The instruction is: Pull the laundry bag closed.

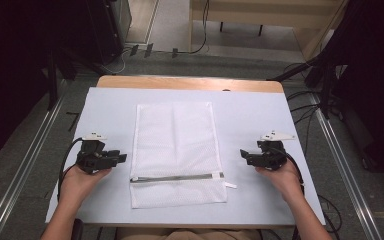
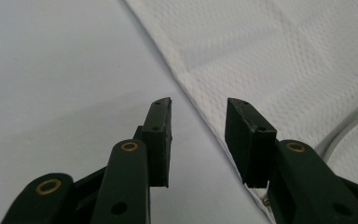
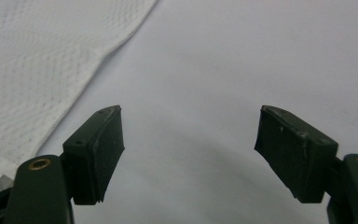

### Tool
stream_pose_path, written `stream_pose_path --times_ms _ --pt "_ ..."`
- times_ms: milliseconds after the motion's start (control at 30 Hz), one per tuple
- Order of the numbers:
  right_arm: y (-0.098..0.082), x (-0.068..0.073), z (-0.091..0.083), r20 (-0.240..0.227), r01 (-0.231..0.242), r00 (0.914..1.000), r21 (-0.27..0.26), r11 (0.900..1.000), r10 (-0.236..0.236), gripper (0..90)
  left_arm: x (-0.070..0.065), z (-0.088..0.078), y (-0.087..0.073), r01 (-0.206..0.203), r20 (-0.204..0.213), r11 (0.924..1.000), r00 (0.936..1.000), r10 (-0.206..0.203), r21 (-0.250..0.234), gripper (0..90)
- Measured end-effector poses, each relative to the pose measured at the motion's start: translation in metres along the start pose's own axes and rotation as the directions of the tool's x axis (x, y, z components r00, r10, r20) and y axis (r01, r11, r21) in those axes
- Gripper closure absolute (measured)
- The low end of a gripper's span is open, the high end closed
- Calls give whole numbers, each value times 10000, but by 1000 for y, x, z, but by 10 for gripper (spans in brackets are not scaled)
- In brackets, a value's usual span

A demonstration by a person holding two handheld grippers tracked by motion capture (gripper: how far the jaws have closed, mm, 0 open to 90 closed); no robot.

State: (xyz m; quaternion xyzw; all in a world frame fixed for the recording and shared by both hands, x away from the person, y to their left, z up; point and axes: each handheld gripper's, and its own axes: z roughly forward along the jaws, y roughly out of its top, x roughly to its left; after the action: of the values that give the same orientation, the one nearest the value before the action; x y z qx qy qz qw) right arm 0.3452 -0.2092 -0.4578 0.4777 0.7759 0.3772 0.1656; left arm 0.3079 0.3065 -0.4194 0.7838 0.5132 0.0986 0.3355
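white mesh bag (image 1: 176, 150) lies flat between both grippers' parted fingers (image 2: 158, 140).

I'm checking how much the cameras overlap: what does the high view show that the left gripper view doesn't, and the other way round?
High view alone: the whole white mesh bag lying flat on the table, its zipper near the close end, both hands, and the right tool open beside the bag.

Left gripper view alone: the mesh weave up close and the bag's hemmed edge running under the gap between the jaws.

Both: the left tool, open and holding nothing, the bag and the pale table.
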Motion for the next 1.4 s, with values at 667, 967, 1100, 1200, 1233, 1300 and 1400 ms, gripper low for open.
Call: stream_pose_path --times_ms 667,967,1100,1200,1233,1300,1400 --pt "3 -4 -5 -358 -551 9977 502 9972 569 290 6 1 6 184 370 9998 9992 -181 -65 498" --pt "1 0 -4 -581 70 9983 772 9970 -26 405 10 6 5 406 681 9989 9968 -422 239 434" --pt "2 3 -4 -699 143 9975 779 9969 -89 431 9 7 5 297 672 9992 9973 -313 249 426" --pt "2 5 -4 -845 112 9964 751 9971 -48 458 8 7 4 249 704 9993 9972 -268 272 424" --pt "3 5 -3 -1004 15 9949 741 9973 59 473 8 7 4 215 683 9993 9974 -235 302 420" --pt "3 5 -3 -1105 -54 9938 757 9971 138 479 8 7 4 199 685 9994 9974 -219 296 418" --pt "3 6 -2 -1121 53 9937 790 9969 36 480 8 8 4 247 736 9992 9969 -270 316 410"
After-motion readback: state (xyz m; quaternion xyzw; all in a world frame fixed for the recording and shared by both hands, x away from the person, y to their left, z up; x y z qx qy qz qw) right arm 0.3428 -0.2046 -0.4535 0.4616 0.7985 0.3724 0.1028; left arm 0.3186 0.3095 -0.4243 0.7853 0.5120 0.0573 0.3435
